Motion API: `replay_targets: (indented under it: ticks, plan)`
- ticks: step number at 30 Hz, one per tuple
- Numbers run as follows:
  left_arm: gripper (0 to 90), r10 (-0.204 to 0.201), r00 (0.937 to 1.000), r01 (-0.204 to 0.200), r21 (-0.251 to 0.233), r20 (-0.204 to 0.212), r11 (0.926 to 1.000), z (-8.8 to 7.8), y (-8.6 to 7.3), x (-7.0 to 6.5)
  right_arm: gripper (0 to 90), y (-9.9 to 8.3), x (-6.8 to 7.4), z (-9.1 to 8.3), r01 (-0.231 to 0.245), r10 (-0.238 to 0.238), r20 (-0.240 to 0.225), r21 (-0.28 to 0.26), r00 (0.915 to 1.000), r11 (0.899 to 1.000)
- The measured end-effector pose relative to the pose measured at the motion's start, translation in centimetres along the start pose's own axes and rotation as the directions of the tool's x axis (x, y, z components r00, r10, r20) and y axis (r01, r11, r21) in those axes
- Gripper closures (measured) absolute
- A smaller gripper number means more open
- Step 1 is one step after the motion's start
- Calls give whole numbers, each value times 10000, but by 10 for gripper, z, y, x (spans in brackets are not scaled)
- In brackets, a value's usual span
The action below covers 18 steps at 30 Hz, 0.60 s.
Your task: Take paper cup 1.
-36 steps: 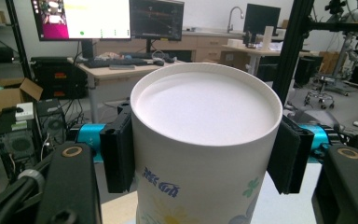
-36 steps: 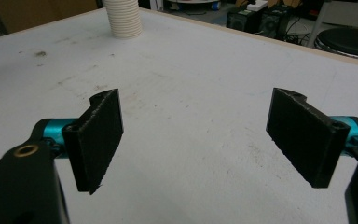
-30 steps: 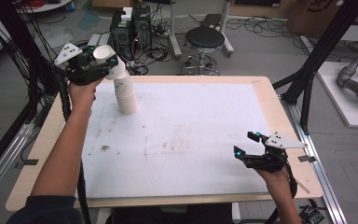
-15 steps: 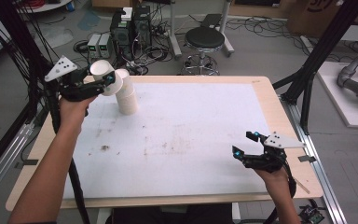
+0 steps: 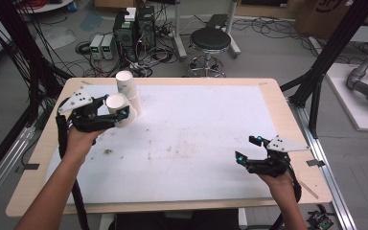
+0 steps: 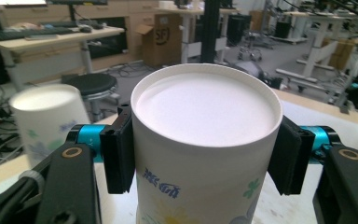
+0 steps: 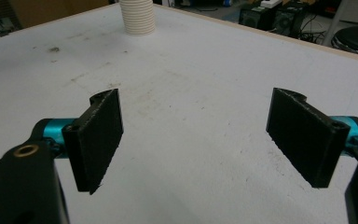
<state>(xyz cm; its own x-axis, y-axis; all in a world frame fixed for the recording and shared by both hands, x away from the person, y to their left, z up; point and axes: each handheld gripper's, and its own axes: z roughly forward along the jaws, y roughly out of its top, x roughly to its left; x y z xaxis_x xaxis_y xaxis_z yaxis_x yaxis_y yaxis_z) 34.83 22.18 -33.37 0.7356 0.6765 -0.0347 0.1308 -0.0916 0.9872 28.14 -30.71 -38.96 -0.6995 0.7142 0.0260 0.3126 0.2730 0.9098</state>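
Table (image 5: 196, 143): white matte sheet, scuffed and stained, on a pale wood board. Concrete floor beyond, round stool (image 5: 211, 40), cable-strewn electronics.
Left gripper (image 5: 117, 112): clamped on a smooth white paper cup (image 6: 205, 140), inverted, printed.
Cup stack (image 5: 127, 88): just behind it.
Right gripper (image 7: 196, 135): jaws wide apart over bare sheet.

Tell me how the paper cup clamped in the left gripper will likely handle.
The paper cup is probably light and thin-walled, so a harder squeeze from the left gripper may dent it. It is held upside down with its base up; set down that way, on its wider mouth, it should stand steadily. Its round wall means it would likely roll if tipped.
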Motion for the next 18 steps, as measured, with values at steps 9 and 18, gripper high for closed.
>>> replay_targets:
  ticks: [9, 18]
  plan:
    - [352, -183, 9980, 176, 116, 600, 9998, 9, -18, -12, 189, 1, 2, 3, 42, -42, -136, 28, 9999, 10000]
    - [351, -124, 9844, 60, 372, 1755, 9993, 23, -35, -29, 189, 4, 7, 11, -38, 47, -678, 124, 9977, 9999]
